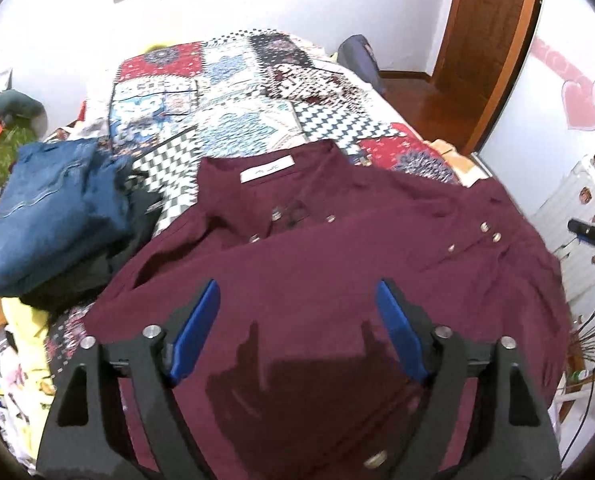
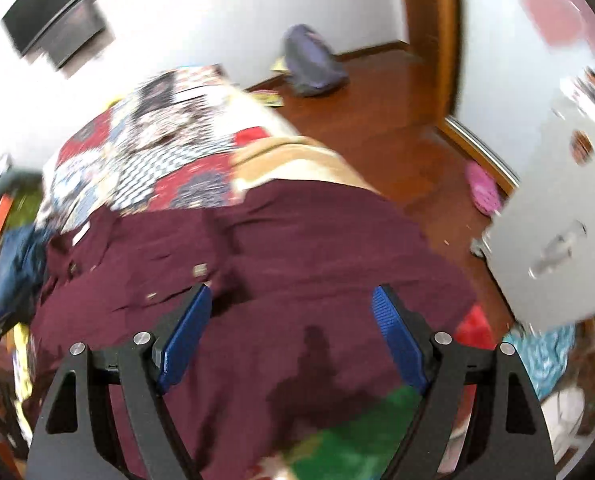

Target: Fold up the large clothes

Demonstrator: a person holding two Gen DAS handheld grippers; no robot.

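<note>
The left tongs (image 1: pixel 297 300) stand wide apart, blue pads holding nothing, hovering over the maroon shirt (image 1: pixel 337 248) spread on the bed (image 1: pixel 225 92). The right tongs (image 2: pixel 291 304) gape equally wide and empty above the same shirt (image 2: pixel 297 248), in a blurred view. From the left tongs, the collar lies at 12 o'clock, with a white neck label (image 1: pixel 266 169) whose writing is too small to read. At 10 o'clock, a folded pile of jeans (image 1: pixel 49 216) sits just beside the shirt's sleeve. Bare patchwork bedspread lies beyond the collar. In the right view the shirt's edge droops over the bed side at 2 o'clock, above wooden floor (image 2: pixel 377 92).
</note>
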